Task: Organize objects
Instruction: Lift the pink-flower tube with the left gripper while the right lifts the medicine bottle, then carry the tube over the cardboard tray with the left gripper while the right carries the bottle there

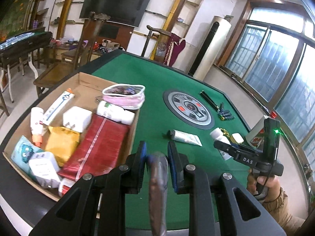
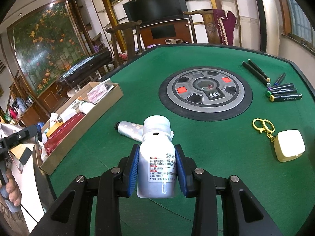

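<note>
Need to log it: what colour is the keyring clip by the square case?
Yellow keyring clip, clearest in the right wrist view.

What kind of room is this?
Probably a home living room used for games: a green mahjong table with a central dice panel, a wall TV, and wooden chairs.

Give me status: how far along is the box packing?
Done: cardboard box already holds many items, including a red pack. In hand: left gripper shut on a dark slim object; right gripper shut on a white bottle. Left on the felt: tube, markers, keyring case.
</note>
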Tool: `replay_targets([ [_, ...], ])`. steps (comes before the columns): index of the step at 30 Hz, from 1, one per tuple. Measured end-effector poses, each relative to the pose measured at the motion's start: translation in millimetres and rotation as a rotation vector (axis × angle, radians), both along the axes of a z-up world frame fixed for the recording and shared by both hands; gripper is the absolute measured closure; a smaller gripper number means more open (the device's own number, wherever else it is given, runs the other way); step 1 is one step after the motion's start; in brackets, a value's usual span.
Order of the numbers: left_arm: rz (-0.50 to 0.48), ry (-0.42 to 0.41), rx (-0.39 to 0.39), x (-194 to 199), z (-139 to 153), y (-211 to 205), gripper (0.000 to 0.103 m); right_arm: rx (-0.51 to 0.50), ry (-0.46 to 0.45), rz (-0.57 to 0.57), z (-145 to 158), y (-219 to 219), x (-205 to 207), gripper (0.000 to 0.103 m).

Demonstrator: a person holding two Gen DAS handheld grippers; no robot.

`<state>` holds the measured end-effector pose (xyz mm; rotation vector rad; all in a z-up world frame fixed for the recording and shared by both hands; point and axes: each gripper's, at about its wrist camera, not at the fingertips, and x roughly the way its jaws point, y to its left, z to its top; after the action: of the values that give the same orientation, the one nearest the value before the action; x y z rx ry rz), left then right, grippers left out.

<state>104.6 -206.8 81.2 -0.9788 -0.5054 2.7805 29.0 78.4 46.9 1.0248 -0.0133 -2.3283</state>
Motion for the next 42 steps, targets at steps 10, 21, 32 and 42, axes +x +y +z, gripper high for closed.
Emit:
replay_targets([
  [10, 0.050, 0.000, -0.002, 3, 2, -30, 0.082, 0.012, -0.011, -0.010, -4, -1, -3, 0.066],
  [21, 0.101, -0.025, -0.043, -3, 15, -65, 0.082, 0.030, -0.008, 0.046, 2, -29, -5, 0.066],
  [32, 0.157, -0.049, -0.100, -8, 14, -91, 0.081, 0.022, -0.009, 0.128, 3, -71, 3, 0.065],
  [42, 0.152, -0.069, -0.118, -26, 8, -102, 0.081, 0.012, -0.014, 0.151, 3, -90, 6, 0.065],
])
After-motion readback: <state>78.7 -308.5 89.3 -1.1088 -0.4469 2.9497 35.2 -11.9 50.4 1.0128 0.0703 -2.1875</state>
